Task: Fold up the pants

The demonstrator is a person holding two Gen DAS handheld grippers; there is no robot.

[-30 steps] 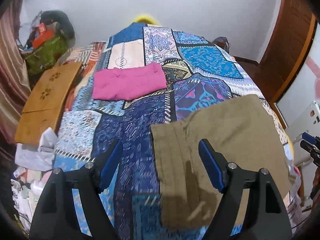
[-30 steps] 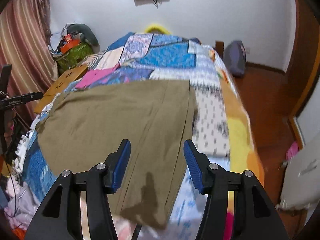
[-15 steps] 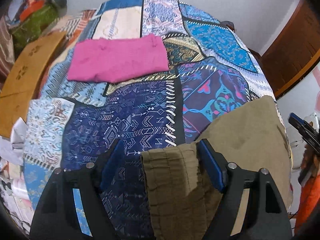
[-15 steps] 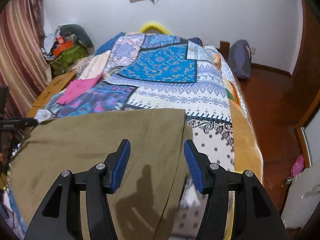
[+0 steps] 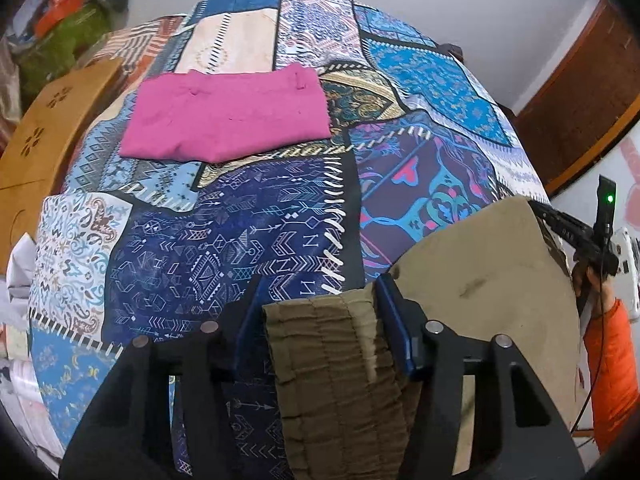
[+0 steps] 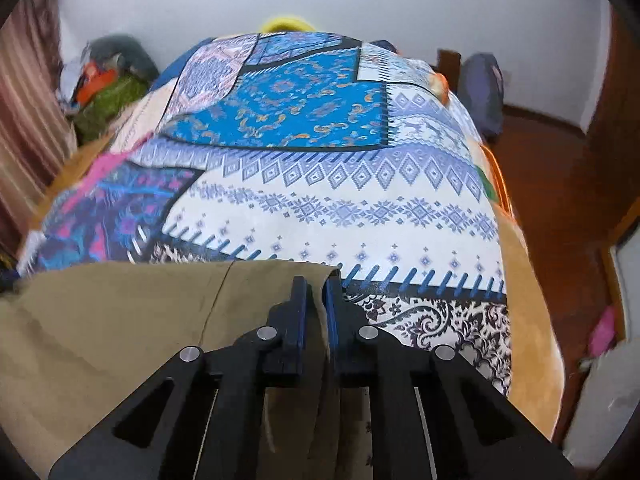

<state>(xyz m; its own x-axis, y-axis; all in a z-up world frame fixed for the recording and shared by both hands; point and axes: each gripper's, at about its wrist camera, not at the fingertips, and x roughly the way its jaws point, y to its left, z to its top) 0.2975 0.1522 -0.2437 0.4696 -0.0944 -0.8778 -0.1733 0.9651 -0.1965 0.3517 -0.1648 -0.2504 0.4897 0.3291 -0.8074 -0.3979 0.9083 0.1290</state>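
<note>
Olive-brown pants (image 5: 492, 280) lie at the near edge of a patchwork bedspread (image 5: 248, 240). My left gripper (image 5: 320, 312) stands around their gathered waistband (image 5: 332, 340); the blue jaws are part closed and touch its sides. In the right wrist view the pants (image 6: 112, 328) spread to the left. My right gripper (image 6: 316, 300) is shut on the pants' far right corner. The right gripper also shows at the right edge of the left wrist view (image 5: 576, 232).
A folded pink garment (image 5: 228, 120) lies farther back on the bed. A wooden board (image 5: 44, 148) leans at the bed's left side, with clutter and a green bag (image 5: 64, 44) behind it. The bed's right edge drops to a wooden floor (image 6: 560, 184).
Both grippers moved down and forward to the pants' edge. The right jaws closed on the corner. The left jaws narrowed around the waistband.
</note>
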